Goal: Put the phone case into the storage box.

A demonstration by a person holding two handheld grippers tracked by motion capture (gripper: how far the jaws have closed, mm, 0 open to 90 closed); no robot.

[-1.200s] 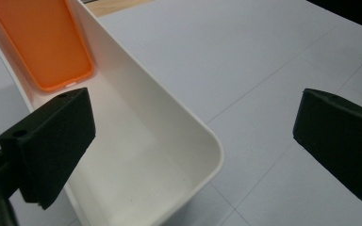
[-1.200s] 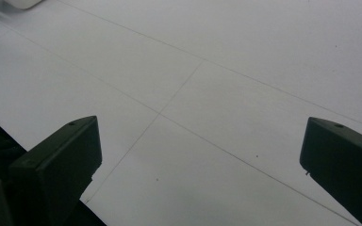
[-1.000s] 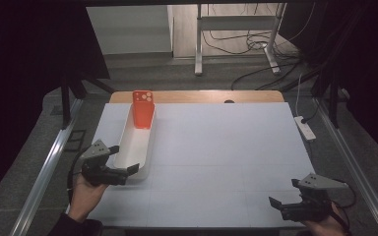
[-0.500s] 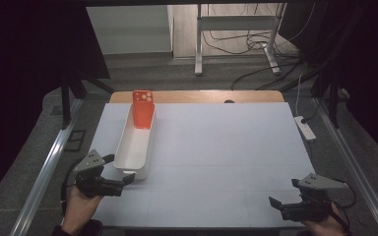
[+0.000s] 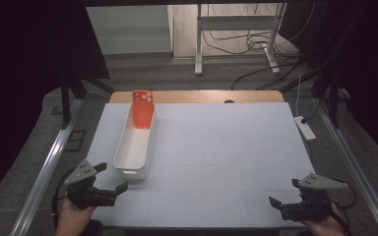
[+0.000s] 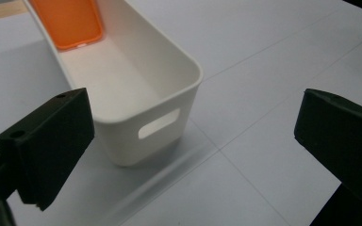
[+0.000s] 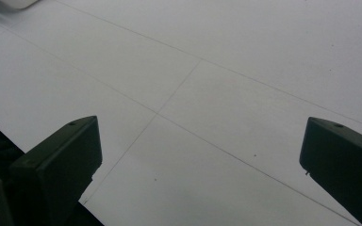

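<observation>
Long white plastic bin (image 5: 137, 145), left-centre of frame, holds orange phone case (image 5: 143, 108) upright at far end. Left gripper (image 5: 109, 178) lower left, just beside bin, jaws apart. Right gripper (image 5: 285, 192) lower right, jaws apart, nothing held.

Each black two-jaw left gripper (image 5: 109, 179) and right gripper (image 5: 281, 192) is topped by a grey three-cornered plate, with blocky matte jaws and a dark trailing cable
</observation>
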